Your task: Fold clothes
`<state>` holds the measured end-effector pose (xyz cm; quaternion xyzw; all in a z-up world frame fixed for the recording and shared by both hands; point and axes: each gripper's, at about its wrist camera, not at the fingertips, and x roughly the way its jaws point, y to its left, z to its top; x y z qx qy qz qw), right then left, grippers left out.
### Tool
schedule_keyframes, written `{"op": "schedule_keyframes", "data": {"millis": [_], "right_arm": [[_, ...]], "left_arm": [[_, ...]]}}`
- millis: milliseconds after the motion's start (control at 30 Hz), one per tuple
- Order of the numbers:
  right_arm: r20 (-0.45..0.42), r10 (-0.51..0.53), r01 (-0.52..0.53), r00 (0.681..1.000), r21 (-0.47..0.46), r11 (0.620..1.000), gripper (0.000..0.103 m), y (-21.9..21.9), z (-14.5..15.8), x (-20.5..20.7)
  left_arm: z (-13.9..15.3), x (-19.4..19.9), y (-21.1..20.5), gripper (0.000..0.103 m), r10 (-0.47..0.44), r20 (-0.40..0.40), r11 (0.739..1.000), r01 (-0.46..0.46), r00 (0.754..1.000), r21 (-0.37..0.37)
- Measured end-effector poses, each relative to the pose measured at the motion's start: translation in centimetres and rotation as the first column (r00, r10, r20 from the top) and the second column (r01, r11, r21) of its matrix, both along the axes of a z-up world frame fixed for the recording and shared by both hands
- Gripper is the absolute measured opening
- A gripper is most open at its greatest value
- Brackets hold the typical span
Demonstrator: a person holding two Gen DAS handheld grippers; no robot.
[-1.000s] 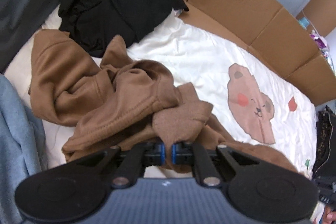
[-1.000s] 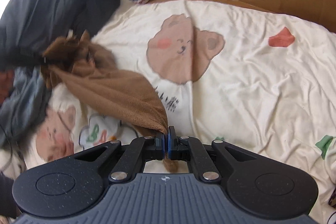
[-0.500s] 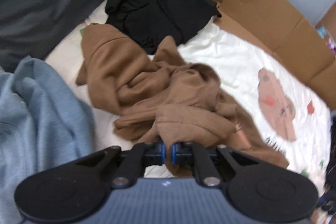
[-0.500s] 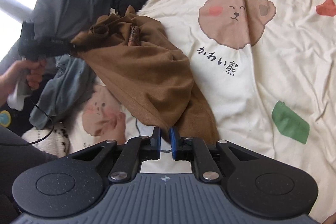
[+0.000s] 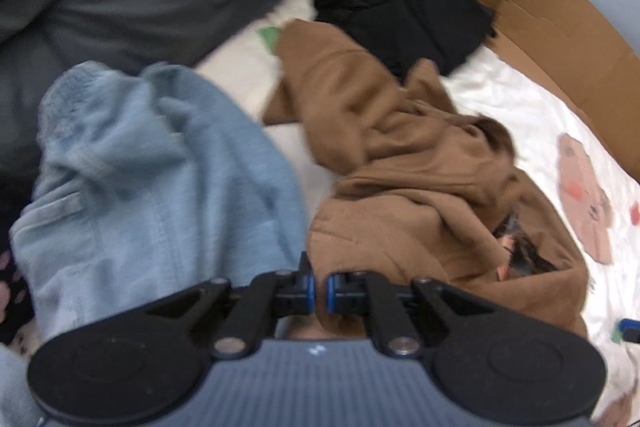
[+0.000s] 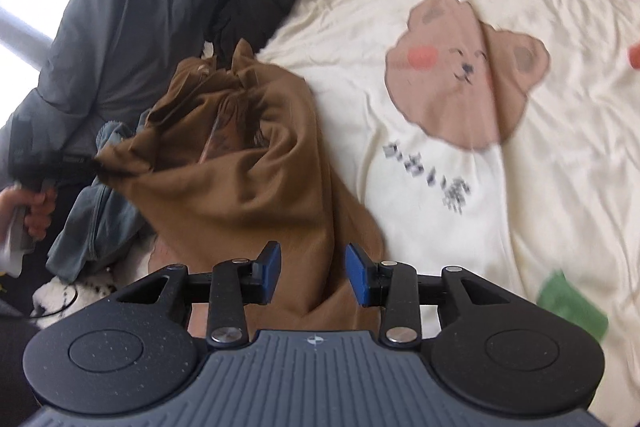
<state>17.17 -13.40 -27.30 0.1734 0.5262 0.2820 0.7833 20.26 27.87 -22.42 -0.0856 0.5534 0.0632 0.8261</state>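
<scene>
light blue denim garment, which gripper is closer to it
Left. The left gripper, shut on the brown fleece garment, sits right beside the light blue denim garment. The right gripper hangs open at the brown garment's far end, apart from the denim.

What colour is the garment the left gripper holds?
Brown, the garment shows best in the right wrist view, pinched by the left gripper.

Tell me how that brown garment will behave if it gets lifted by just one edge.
The brown garment is probably floppy: it lies in soft bunched folds and sags between the left gripper, pinched on one edge, and the bed. It looks like thick fleece, so likely fairly heavy and grippy rather than slippery. With the right gripper open, the lower end would probably drag across the bear-print sheet.
</scene>
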Motion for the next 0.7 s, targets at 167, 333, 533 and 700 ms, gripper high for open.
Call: {"op": "schedule_keyframes", "data": {"millis": [167,333,533,700], "right_arm": [[0.038,-0.027,0.027,0.999,0.002,1.000,0.040,1.5,-0.7,2.7],[0.078,-0.015,0.016,0.997,-0.015,1.000,0.040,3.7,-1.1,5.5],[0.094,0.032,-0.030,0.995,-0.027,0.999,0.041,7.1,-2.2,8.8],[0.088,0.016,-0.014,0.996,-0.026,1.000,0.054,9.1,-3.4,11.1]], "left_arm": [[-0.4,-1.1,2.1,0.006,0.080,0.020,0.996,-0.081,0.997,0.039],[-0.5,-2.1,3.4,0.006,0.112,0.017,0.992,-0.113,0.994,0.056],[-0.6,-3.3,4.6,0.006,0.136,0.013,0.989,-0.137,0.991,0.054],[-0.6,-3.4,4.5,0.006,0.149,0.005,0.988,-0.149,0.989,0.037]]}}
